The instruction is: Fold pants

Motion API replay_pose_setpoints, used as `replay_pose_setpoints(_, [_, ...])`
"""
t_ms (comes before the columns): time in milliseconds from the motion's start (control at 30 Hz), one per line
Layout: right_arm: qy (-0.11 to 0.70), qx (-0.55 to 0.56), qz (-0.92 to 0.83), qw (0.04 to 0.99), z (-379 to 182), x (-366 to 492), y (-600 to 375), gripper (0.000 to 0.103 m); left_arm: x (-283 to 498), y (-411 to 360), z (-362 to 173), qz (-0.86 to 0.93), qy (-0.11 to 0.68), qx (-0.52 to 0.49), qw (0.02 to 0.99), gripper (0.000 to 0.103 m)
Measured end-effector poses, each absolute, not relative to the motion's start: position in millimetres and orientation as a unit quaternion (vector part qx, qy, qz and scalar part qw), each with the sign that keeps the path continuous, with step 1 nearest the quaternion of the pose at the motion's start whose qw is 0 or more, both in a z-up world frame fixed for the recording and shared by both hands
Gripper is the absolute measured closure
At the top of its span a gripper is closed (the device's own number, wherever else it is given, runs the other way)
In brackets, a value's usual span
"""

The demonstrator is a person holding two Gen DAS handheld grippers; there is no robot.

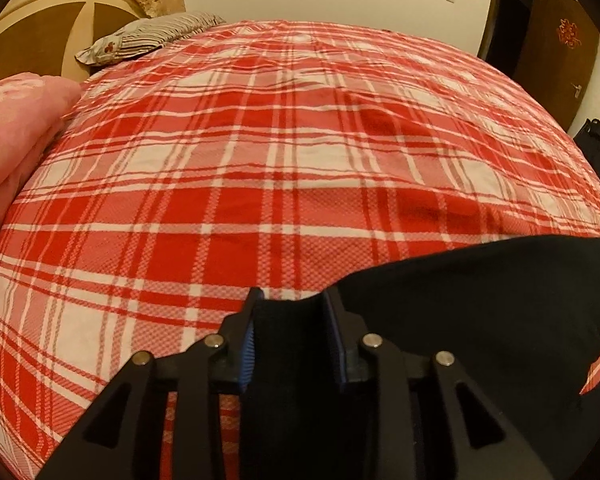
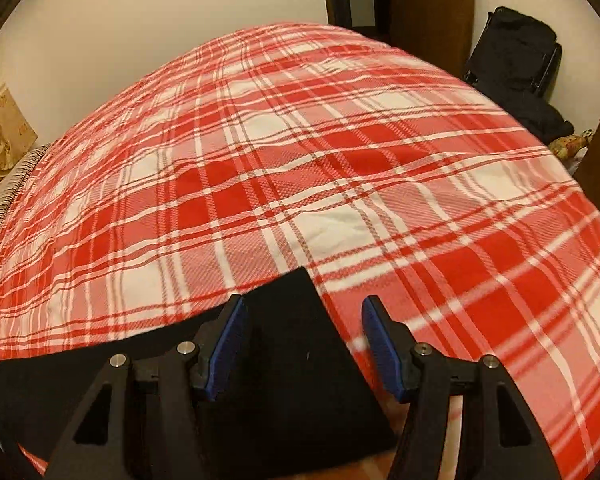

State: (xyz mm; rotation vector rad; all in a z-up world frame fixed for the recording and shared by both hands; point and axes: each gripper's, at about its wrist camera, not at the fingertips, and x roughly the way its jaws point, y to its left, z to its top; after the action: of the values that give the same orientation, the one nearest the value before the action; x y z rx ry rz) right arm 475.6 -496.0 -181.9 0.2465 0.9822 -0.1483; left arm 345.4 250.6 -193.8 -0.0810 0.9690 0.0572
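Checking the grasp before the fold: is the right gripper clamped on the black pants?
No: the right gripper stands open above the pants, its blue pads apart.

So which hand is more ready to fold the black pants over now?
The left. The left gripper already has the black pants bunched between its fingers. The right gripper is open over the pants' corner, holding nothing.

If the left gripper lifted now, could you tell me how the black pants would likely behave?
Probably floppy: the black pants bunch between the left gripper fingers. They lie flat on the plaid bedspread, so the free part would likely sag and drag.
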Motion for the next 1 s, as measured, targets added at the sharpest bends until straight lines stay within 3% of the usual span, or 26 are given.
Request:
replay_pose_setpoints(67, [0.473, 0.119, -0.067, 0.87, -190, 484, -497, 0.041, 346, 246, -196, 0.021, 0.464, -0.035, 0.885, 0.08])
replay_pose_setpoints(267, [0.464, 0.118, -0.047, 0.877, -197, 493, -493, 0.043, 349, 236, -197, 0.025, 0.465, -0.013, 0.885, 0.083])
replay_pose_setpoints(333, [0.47, 0.11, -0.044, 0.875, -197, 494, -490, 0.072, 350, 236, -196, 0.026, 0.468, -0.011, 0.883, 0.083])
replay_pose_setpoints(500, [0.469, 0.103, -0.045, 0.876, -190, 485, -489, 0.097, 350, 240, -195, 0.022, 0.471, -0.029, 0.881, 0.086])
replay_pose_setpoints(667, [0.451, 0.081, -0.031, 0.888, -169, 465, -475, 0.097, 346, 235, -186, 0.014, 0.465, -0.018, 0.885, 0.091])
replay_pose_setpoints(1000, [0.401, 0.048, -0.019, 0.915, -108, 405, -461, 0.098, 321, 237, -151, -0.009, 0.413, -0.036, 0.91, 0.092])
